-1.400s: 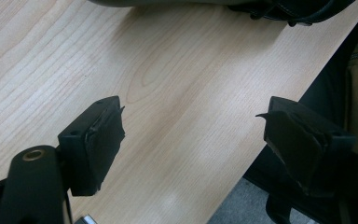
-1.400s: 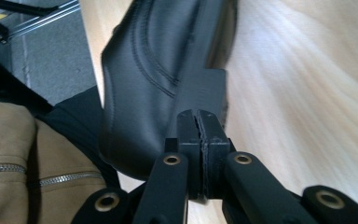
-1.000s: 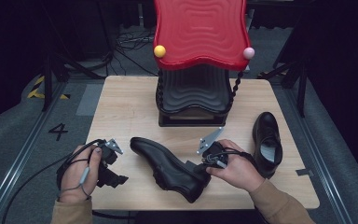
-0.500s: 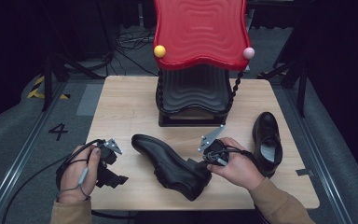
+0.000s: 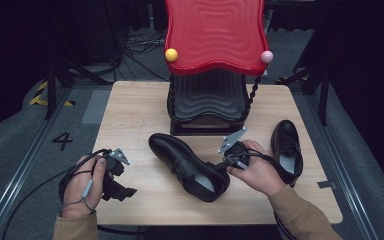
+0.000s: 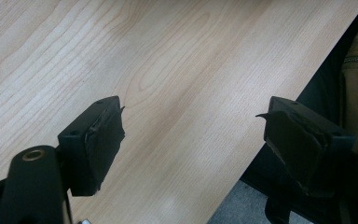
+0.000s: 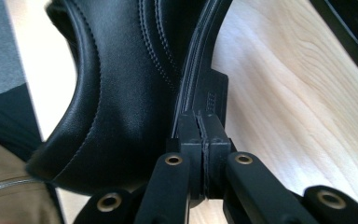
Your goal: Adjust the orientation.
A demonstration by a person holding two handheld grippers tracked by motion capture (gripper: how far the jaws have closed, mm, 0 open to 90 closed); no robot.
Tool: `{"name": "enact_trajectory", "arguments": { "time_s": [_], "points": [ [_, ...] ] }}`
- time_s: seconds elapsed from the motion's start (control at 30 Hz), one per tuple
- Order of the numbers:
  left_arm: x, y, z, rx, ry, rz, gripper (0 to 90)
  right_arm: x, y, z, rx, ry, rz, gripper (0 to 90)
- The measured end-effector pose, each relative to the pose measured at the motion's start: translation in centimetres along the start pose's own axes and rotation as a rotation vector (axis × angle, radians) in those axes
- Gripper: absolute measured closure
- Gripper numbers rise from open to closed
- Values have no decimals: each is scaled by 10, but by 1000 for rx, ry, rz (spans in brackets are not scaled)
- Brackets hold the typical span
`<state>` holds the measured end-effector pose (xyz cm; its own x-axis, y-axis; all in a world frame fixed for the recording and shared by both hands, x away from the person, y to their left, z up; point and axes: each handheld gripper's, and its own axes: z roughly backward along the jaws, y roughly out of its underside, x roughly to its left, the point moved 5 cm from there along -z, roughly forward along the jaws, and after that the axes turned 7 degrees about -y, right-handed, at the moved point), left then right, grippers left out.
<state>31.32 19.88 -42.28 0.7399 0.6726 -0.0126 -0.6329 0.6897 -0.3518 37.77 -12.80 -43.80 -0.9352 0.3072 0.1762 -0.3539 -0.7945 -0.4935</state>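
left hand (image 5: 80,186): at near-left table edge, wrapped around left gripper (image 5: 121,184); cable trailing off toward floor.
left gripper state: jaws spread wide, nothing between them; in left gripper view just bare wood below, one jaw past table edge.
table (image 5: 135,115): light wood, grain visible.
near shoe (image 5: 187,165): black leather, lying diagonal across table centre, toe toward far-left, heel toward near-right, opening up.
shoe vs left gripper: well apart, shoe to its right.
stand (image 5: 207,97): black ribbed base at far centre, red wavy panel (image 5: 215,32) on top, yellow ball (image 5: 171,54) and pink ball (image 5: 266,56) at panel's lower corners.
right gripper (image 7: 202,140): at heel end of near shoe, held by right hand (image 5: 257,172).
right gripper state: jaws pressed together, pinching sole edge at heel (image 7: 193,70); upper bulging to left of jaws in right gripper view.
second shoe (image 5: 287,150): black, at right side of table, just beyond right hand, toe pointing away.
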Motion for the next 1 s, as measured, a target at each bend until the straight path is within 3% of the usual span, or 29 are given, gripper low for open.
{"name": "enact_trajectory", "arguments": {
  "time_s": [0.13,0.27,0.37,0.4,0.43,0.5,0.7,1.0],
  "points": [
    [0,0,0,1,-1,2,205,-12,3,-3,17,48,-5,899],
    [0,0,-1,3,0,8,205,-26,7,-10,19,59,-23,898],
    [1,1,-2,15,-2,5,206,-47,18,-17,34,114,-57,898],
    [1,1,-3,18,1,7,206,-50,21,-20,6,79,-89,897],
    [1,2,-3,19,5,10,206,-53,25,-22,0,73,-105,896],
    [1,2,-3,17,1,15,206,-58,29,-22,3,90,-119,893],
    [2,2,-1,12,-2,9,206,-63,33,-10,-29,96,-150,875],
    [1,1,-1,7,-4,4,206,-51,25,14,-41,90,-113,798]
  ]
}}
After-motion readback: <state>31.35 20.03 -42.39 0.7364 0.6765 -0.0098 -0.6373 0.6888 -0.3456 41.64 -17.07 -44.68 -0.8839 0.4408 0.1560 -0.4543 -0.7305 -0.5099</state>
